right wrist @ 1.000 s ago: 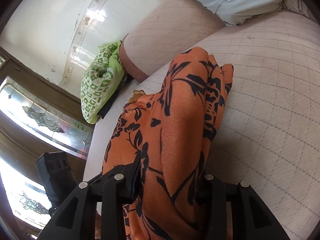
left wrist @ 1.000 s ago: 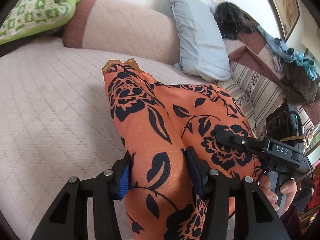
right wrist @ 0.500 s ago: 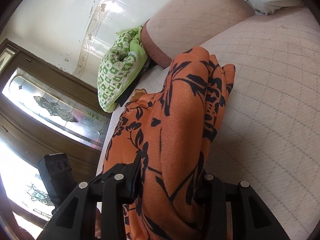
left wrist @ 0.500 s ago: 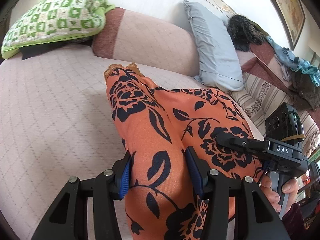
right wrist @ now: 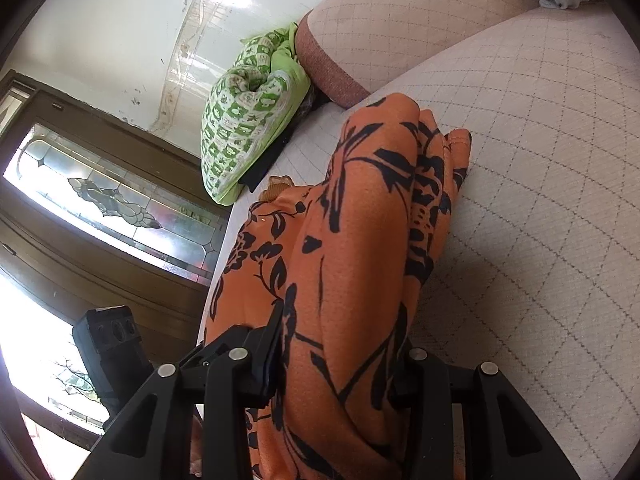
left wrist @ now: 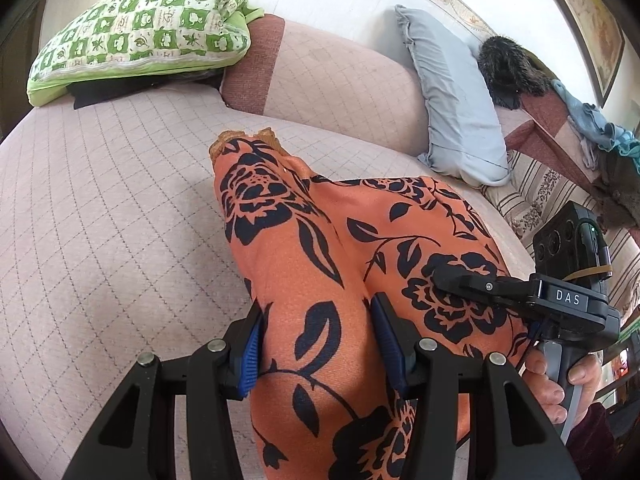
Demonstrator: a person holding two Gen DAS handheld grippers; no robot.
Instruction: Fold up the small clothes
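An orange garment with black flower print [left wrist: 320, 248] lies stretched over the pale quilted sofa seat [left wrist: 100, 220]. My left gripper [left wrist: 316, 344] is shut on a thick bunch of its near edge, blue pads pressed into the cloth on both sides. In the right wrist view the same orange garment [right wrist: 360, 220] rises as a folded ridge, and my right gripper [right wrist: 340, 364] is shut on its near end. The right gripper's body [left wrist: 560, 300] shows at the right in the left wrist view, with a hand [left wrist: 560, 384] on its handle. The garment's far ribbed hem [left wrist: 244, 140] rests on the seat.
A green-and-white checked cushion [left wrist: 140, 36] lies at the sofa's far left, a grey-blue pillow [left wrist: 456, 100] leans at the back right. Loose clothes [left wrist: 592, 128] hang over a striped seat to the right. A stained-glass door [right wrist: 100, 200] stands beyond the sofa's left end.
Both grippers, still shut on the garment, have swung sideways with it: the green cushion has come further into both views. The grips look unchanged.
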